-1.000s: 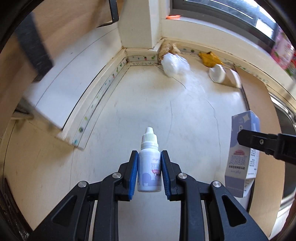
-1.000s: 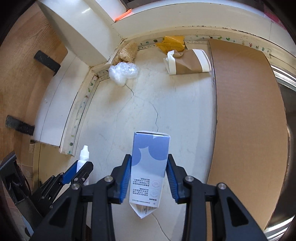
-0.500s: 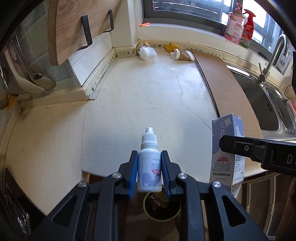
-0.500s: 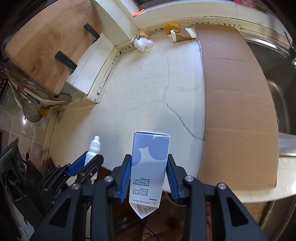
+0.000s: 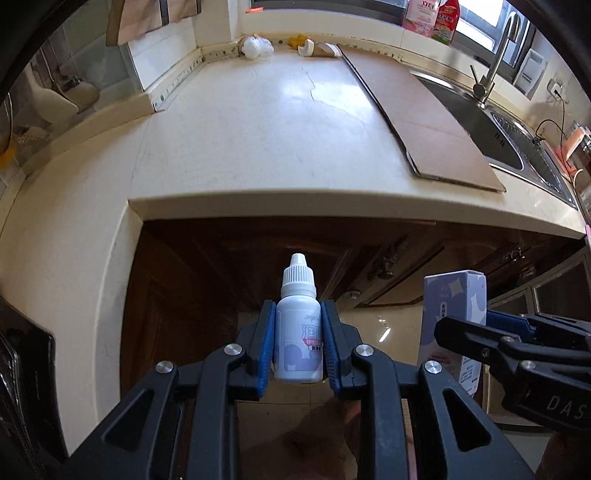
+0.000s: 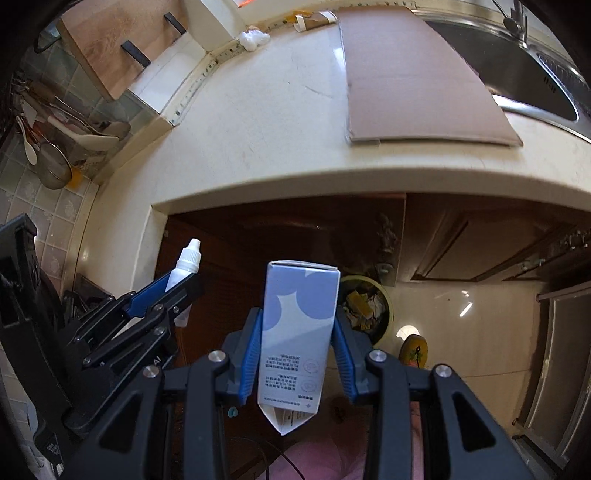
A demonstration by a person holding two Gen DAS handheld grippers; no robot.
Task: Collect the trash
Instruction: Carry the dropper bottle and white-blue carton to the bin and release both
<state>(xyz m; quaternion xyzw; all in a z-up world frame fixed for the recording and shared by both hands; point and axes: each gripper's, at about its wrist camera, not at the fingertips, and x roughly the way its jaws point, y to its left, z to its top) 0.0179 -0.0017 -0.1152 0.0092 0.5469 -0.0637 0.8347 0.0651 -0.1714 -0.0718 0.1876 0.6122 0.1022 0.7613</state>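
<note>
White dropper bottle (image 5: 297,341) – clamped, blue carton (image 6: 297,339) – clamped

Black-framed left gripper (image 5: 298,343) and right gripper (image 6: 298,354), blue-padded jaws, silver screws, white lettering.

Count, from my jaws outward:
- Dropper bottle (image 5: 297,334): one, in my left jaws.
- Blue-and-white carton (image 6: 296,343): one, in my right jaws.
- Cardboard sheet (image 5: 417,110): one, right side of the table (image 5: 240,147).
- Crumpled white plastic (image 5: 256,47): one, far corner.
- Yellow scrap (image 5: 298,38): one, far edge.
- Paper cup (image 5: 318,50): one, on its side beside it.
- Bin of rubbish (image 6: 364,304): one, on the floor.
- Spray bottles (image 5: 445,16): two, far windowsill.
- Tap (image 5: 493,62): one.
</note>
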